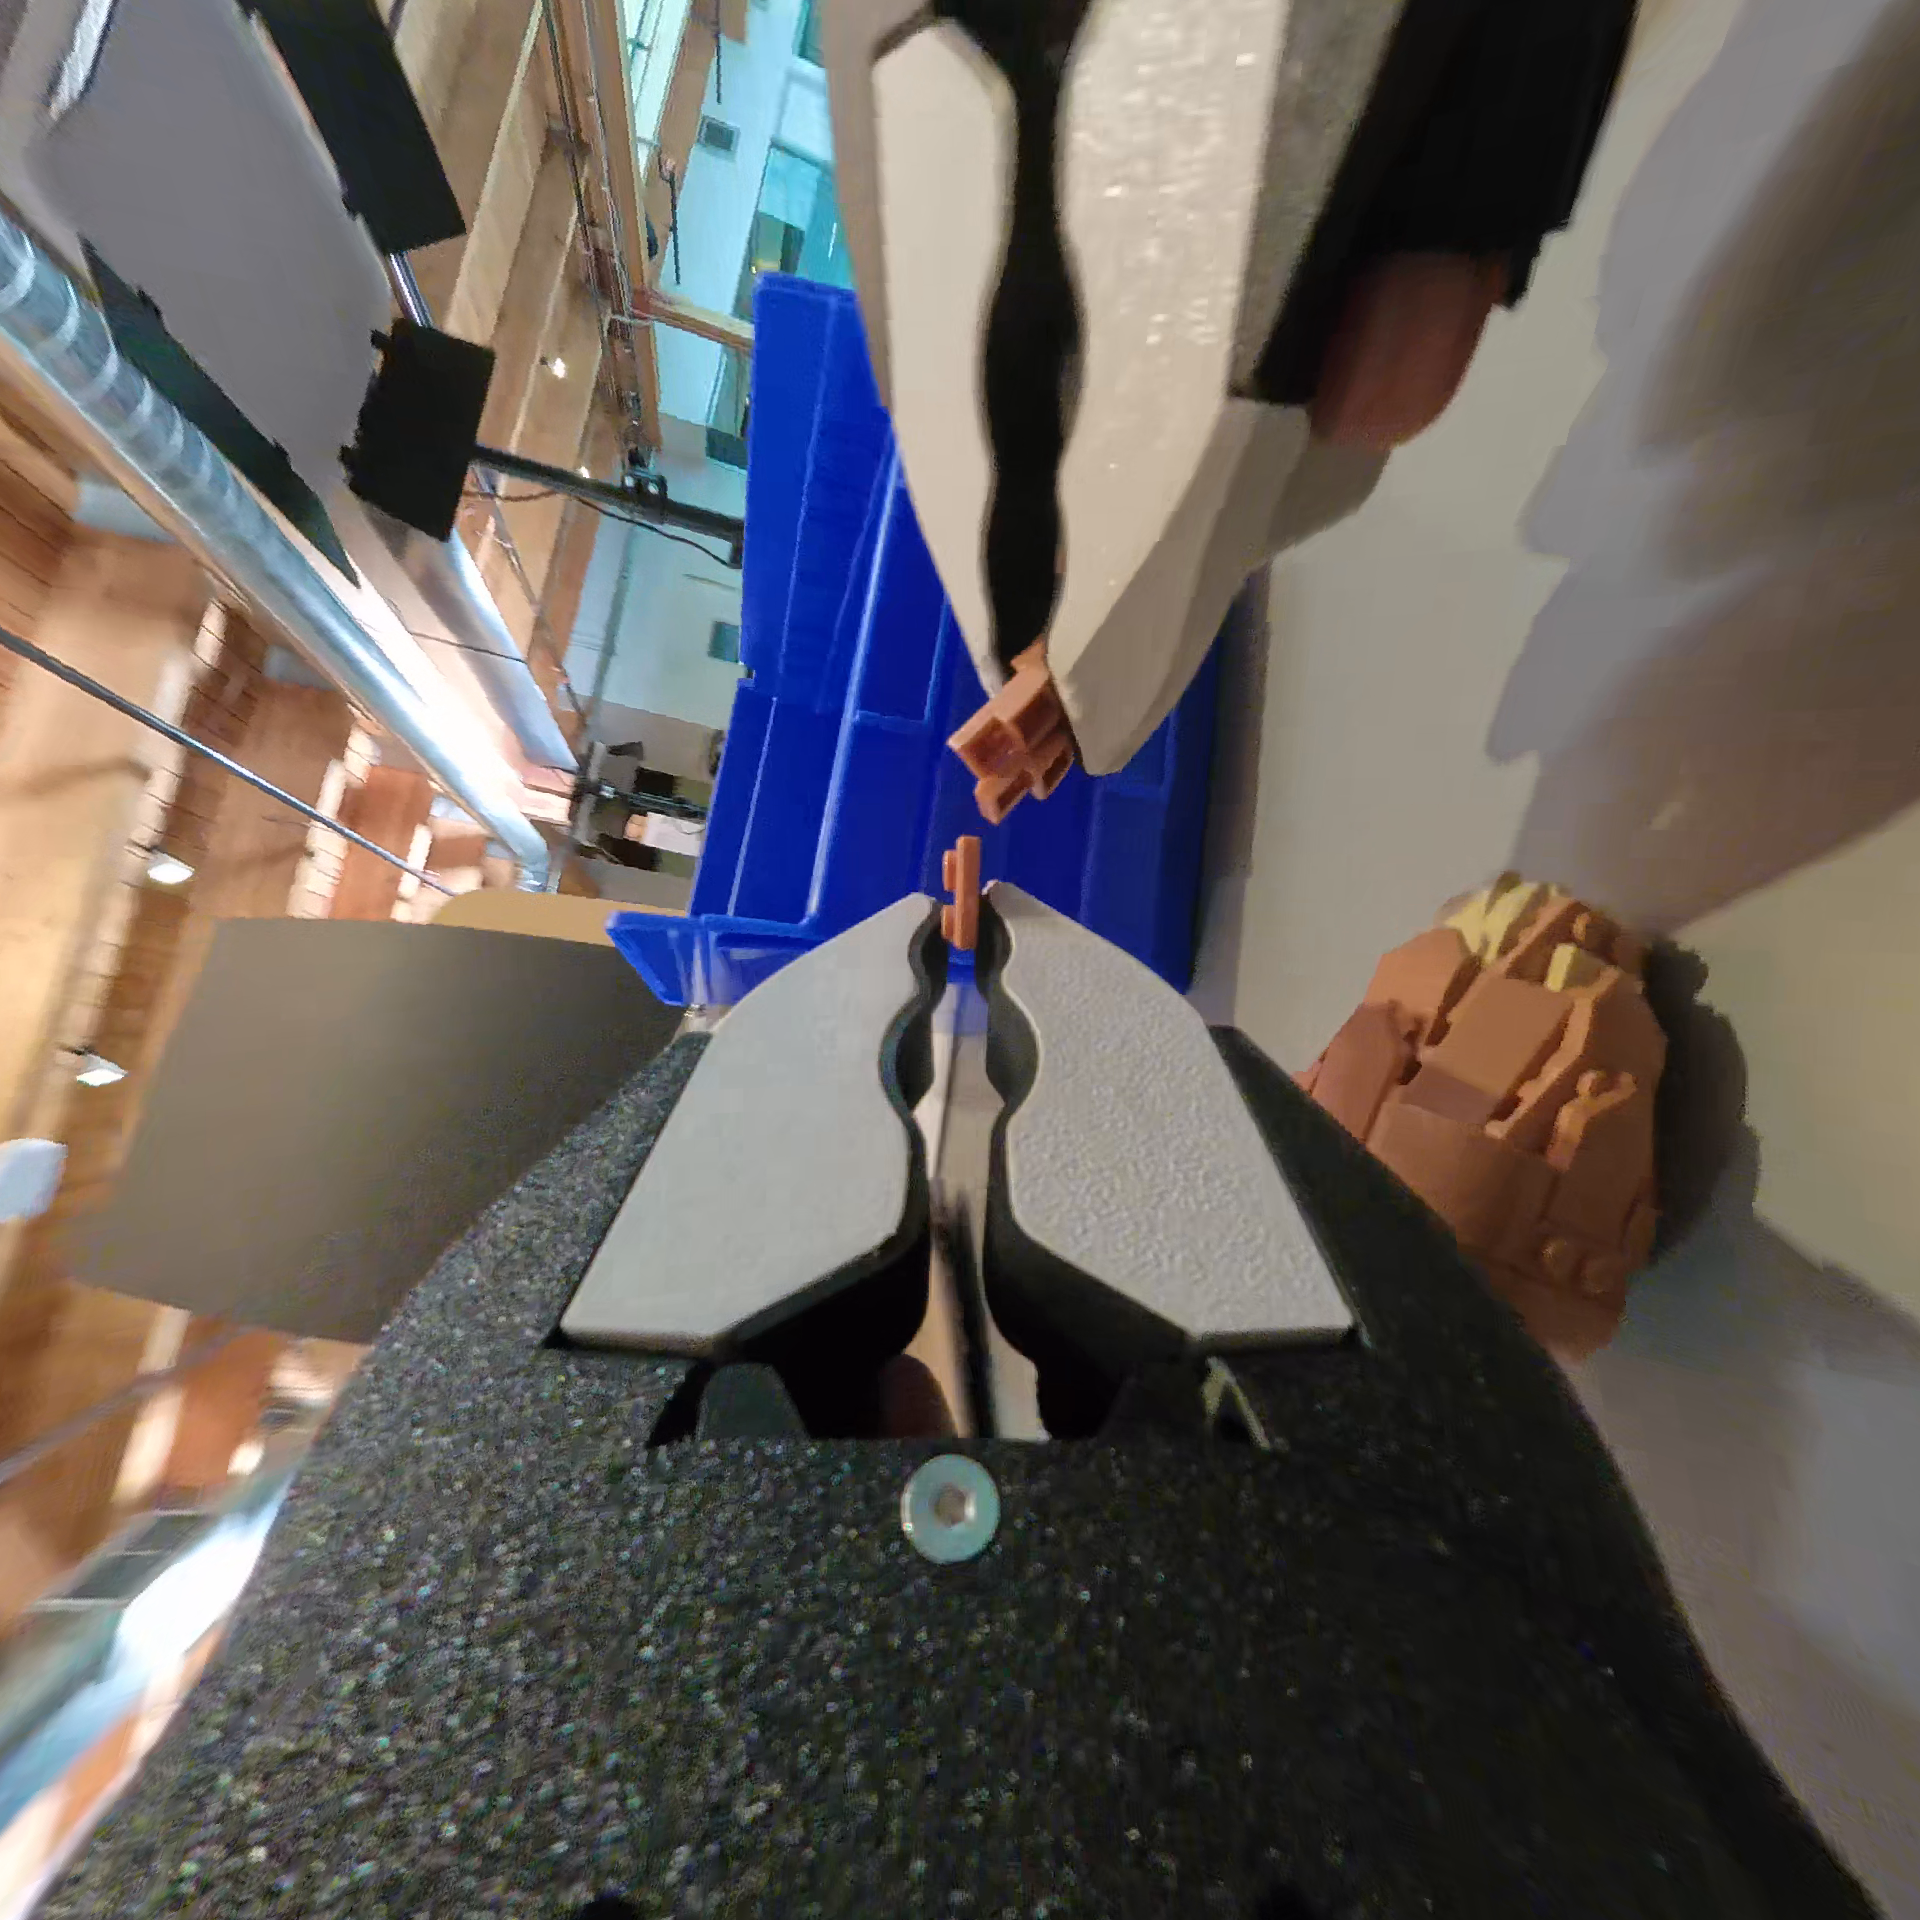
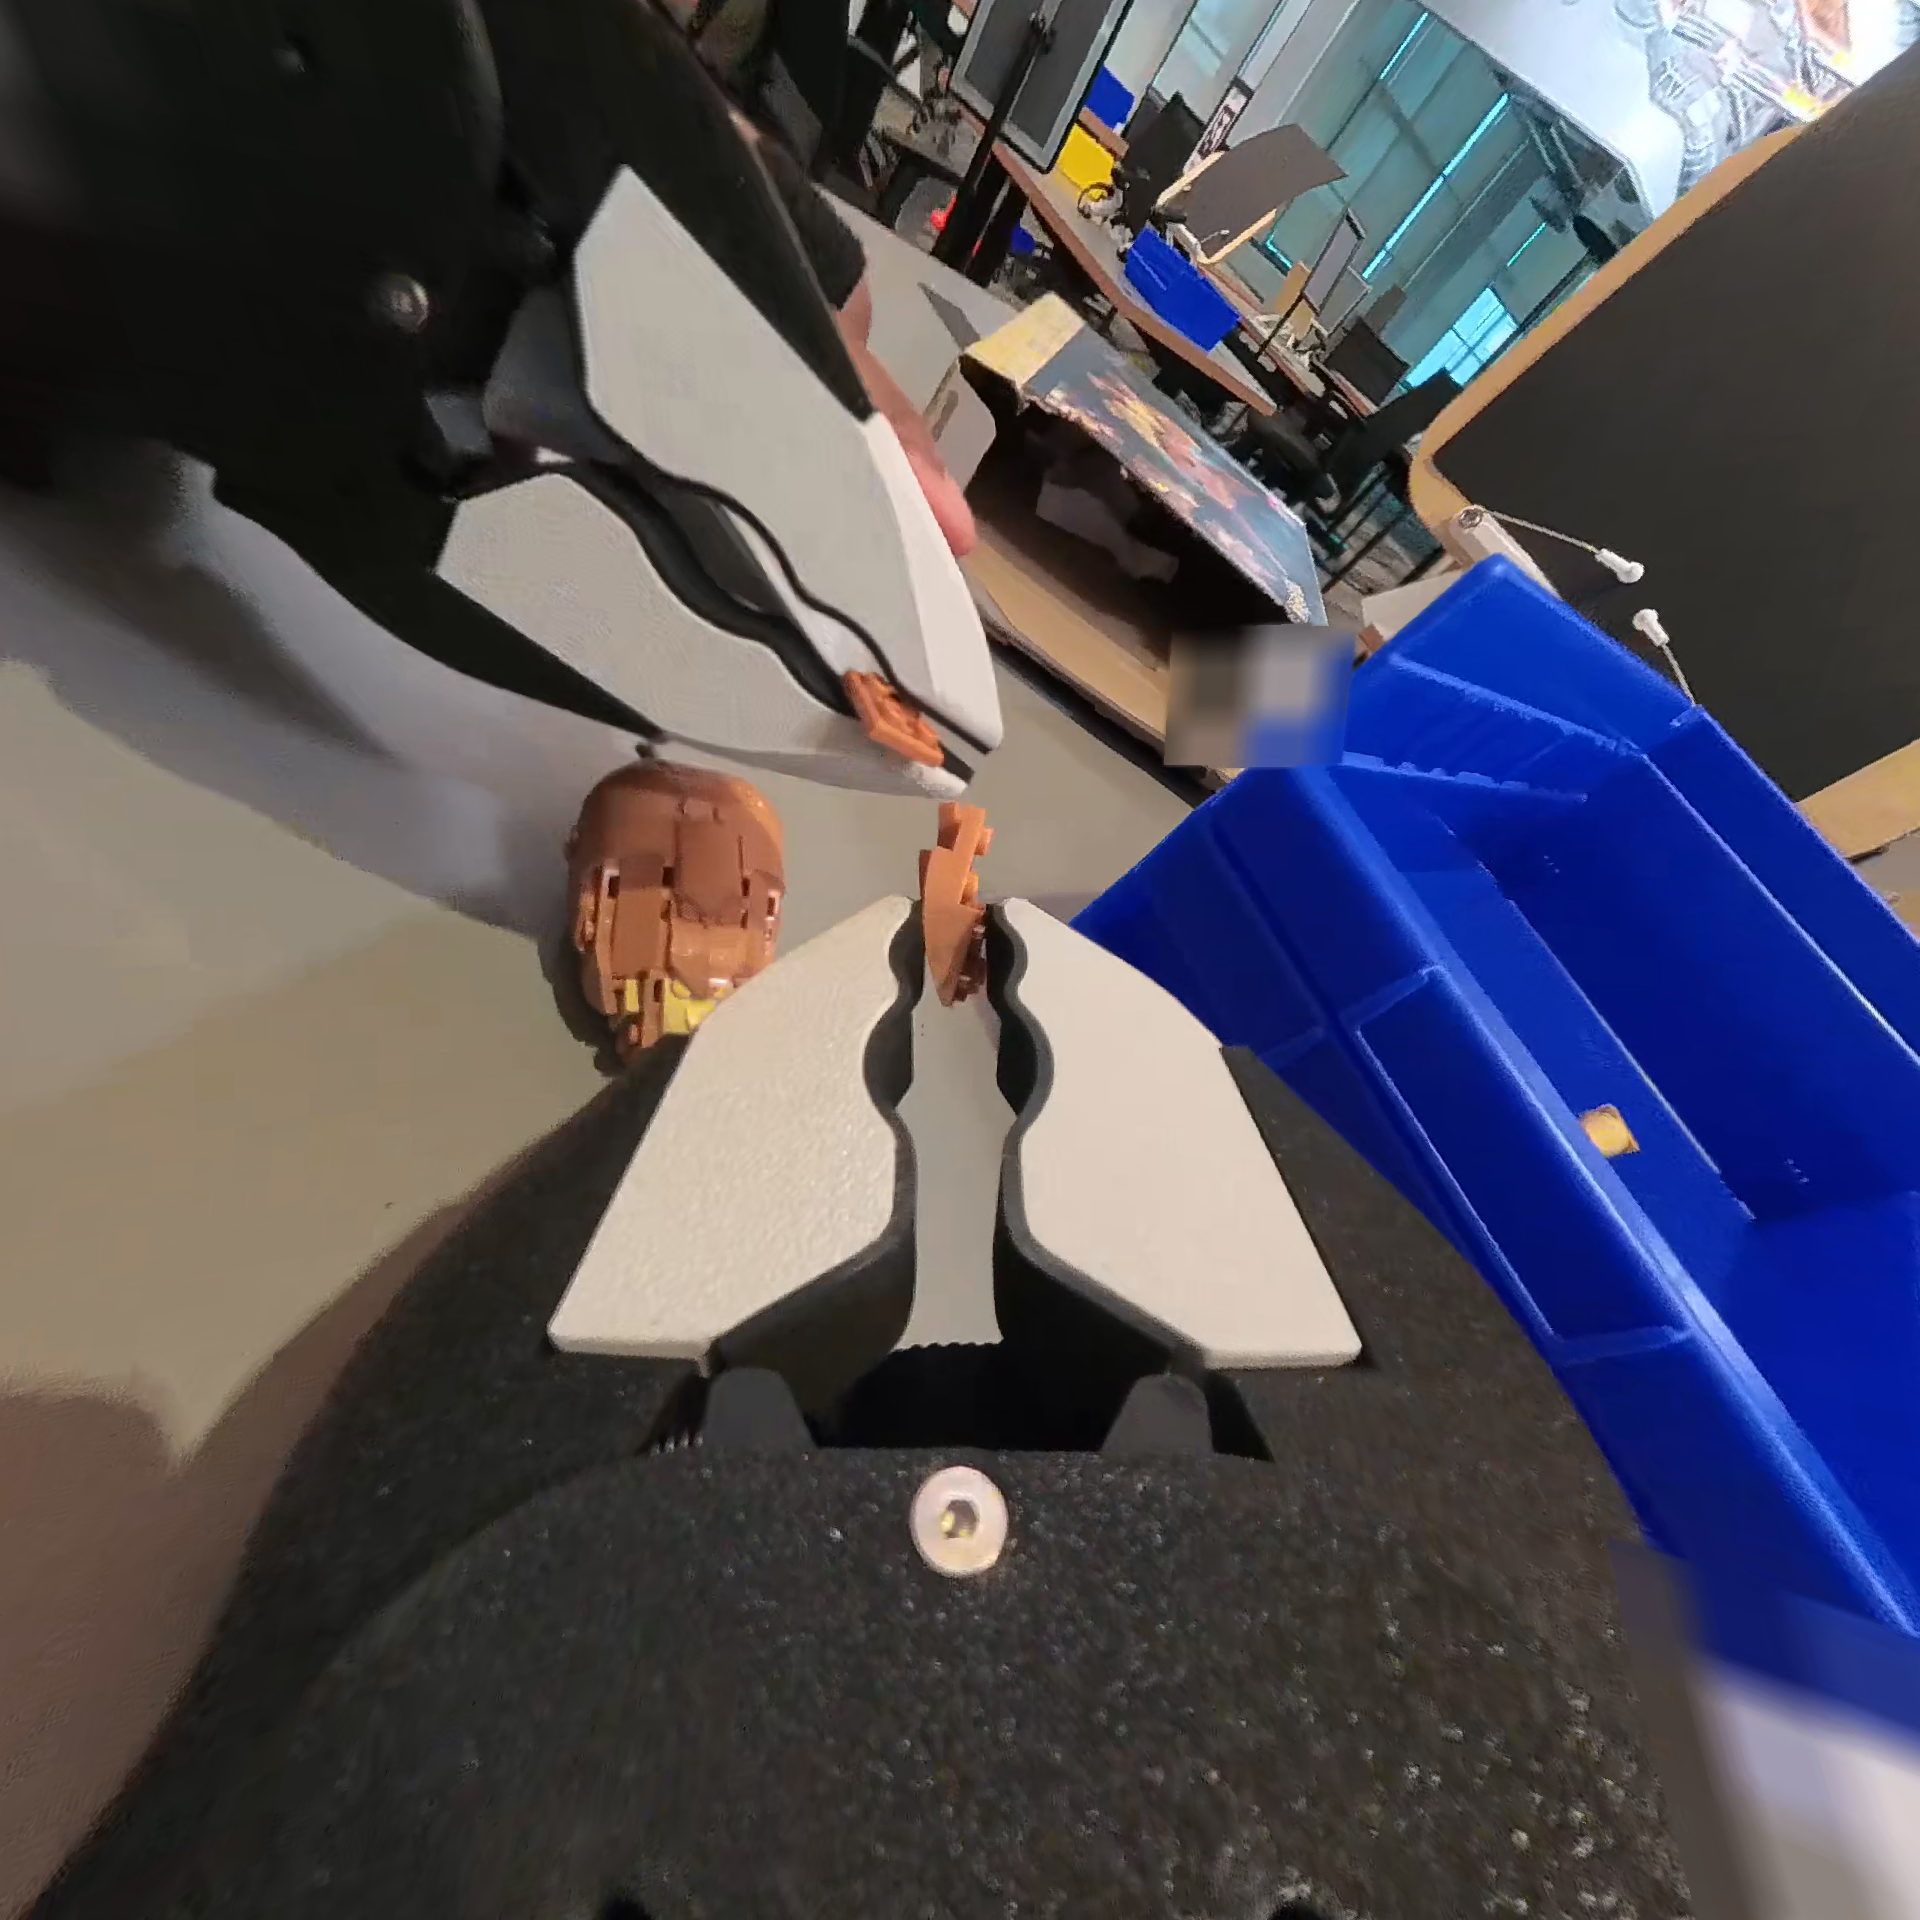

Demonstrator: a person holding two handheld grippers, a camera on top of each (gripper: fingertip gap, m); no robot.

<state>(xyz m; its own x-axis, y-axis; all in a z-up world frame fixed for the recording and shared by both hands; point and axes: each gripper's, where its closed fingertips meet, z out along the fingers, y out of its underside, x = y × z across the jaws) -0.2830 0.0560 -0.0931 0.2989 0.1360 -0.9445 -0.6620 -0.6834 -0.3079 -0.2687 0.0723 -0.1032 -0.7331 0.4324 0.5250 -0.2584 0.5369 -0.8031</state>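
Pinching a thin brown plate piece (image 1: 963,896) between its fingertips at the centre of the left wrist view, the left gripper (image 1: 966,914) is clenched on it, with the piece standing edge-on above the tips. Just above it in that view, the right gripper (image 1: 1023,727) comes down from the top of the frame, closed on a small brown brick cluster (image 1: 1010,750); the two pieces are near each other but apart. In the right wrist view the right gripper (image 2: 951,920) grasps that same cluster (image 2: 954,904) at the frame's centre, and the left gripper (image 2: 914,743) enters from the upper left with its plate piece (image 2: 894,717). A blue bin (image 2: 1507,935) fills the right side of that view, resting on the grey tabletop (image 2: 208,987). A brown brick-built model (image 2: 675,914) lies on the tabletop left of centre, and an open cardboard box (image 2: 1122,488) sits farther back.
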